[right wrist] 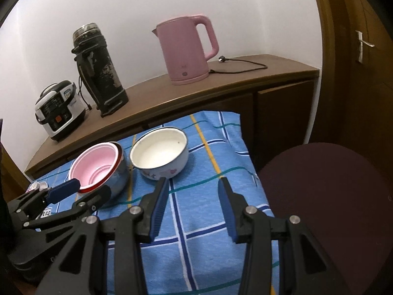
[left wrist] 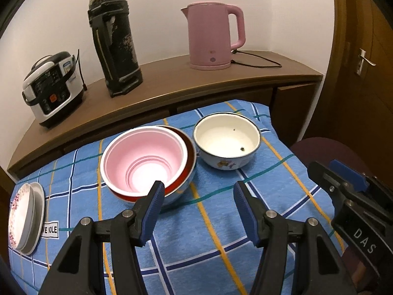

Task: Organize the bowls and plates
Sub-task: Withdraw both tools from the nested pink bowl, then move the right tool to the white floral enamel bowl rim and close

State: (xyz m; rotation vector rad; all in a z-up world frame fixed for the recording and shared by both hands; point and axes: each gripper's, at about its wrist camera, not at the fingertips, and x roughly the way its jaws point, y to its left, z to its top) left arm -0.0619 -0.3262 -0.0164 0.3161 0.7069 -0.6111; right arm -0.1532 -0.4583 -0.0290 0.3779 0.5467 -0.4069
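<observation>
Hovering over the blue checked tablecloth (left wrist: 172, 258), we hold both tongs apart and empty: the left gripper (left wrist: 196, 194) has nothing between its blue pads, and the right gripper (right wrist: 194, 189) likewise frames only cloth. From the left tongs, the pink bowl (left wrist: 145, 157) sits at eleven o'clock, nested inside a red-rimmed bowl (left wrist: 189, 147), the left pad reaching just over its near rim. The white enamel bowl (left wrist: 227, 137) stands at one o'clock, just beside that pair but apart from it. A stack of plates (left wrist: 24, 216) rests well away at nine o'clock. We judge the next job is nesting the white bowl with the others; to do it well, we should pinch its rim wall squarely, lift it level, and lower it centred, minding the wooden sideboard (left wrist: 172, 83) behind at twelve o'clock.
</observation>
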